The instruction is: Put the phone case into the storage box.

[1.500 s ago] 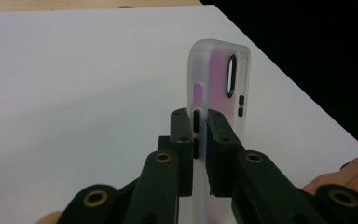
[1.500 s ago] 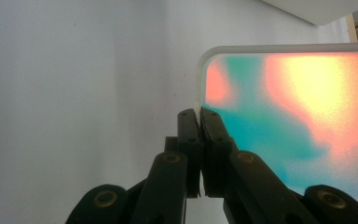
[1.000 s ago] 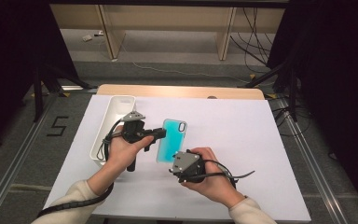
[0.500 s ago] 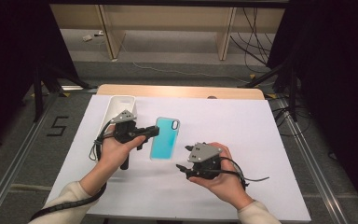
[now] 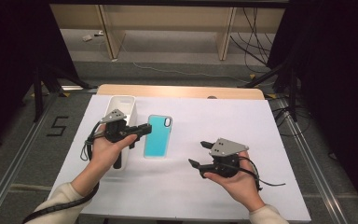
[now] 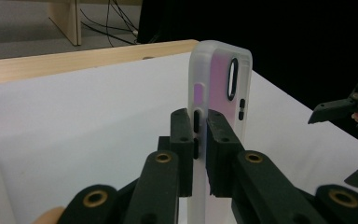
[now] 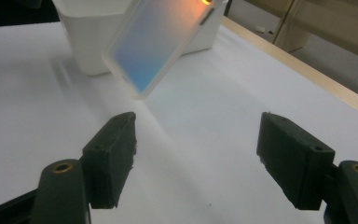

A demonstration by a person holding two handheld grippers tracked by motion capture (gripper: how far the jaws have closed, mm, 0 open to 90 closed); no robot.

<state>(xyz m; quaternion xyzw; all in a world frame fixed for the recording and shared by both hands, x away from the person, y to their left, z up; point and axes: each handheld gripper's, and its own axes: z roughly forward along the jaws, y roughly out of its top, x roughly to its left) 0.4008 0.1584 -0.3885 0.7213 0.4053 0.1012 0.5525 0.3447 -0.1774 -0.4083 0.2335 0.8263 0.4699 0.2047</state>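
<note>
— Holding anything at that point?

— Yes. My left gripper (image 5: 142, 129) was clamped on the long edge of the turquoise, translucent-rimmed plastic phone case (image 5: 157, 136), jaws pinched narrow on its thin side wall near the button cut-outs. The case hung just beside the white rectangular plastic bin (image 5: 121, 103), on the side facing my right gripper (image 5: 200, 154), and looked lifted off the white table sheet (image 5: 261, 140).

— And the right one?

— Its jaws had just been opening and stood wide with nothing between them, well apart from the bin, low over the sheet.

— How did the case feel to you?

— I judged it light, thin and a bit flexible, with a slick back. An edge grip like mine could let it swing or twist, so I'd have taken the far long edge with the right jaws to steady it.

— Room to move?

— Plenty of bare sheet beyond the bin toward the right gripper; the bin wall itself was the one close obstacle, and the table's wooden back edge (image 5: 182, 91) lay behind it.
</note>
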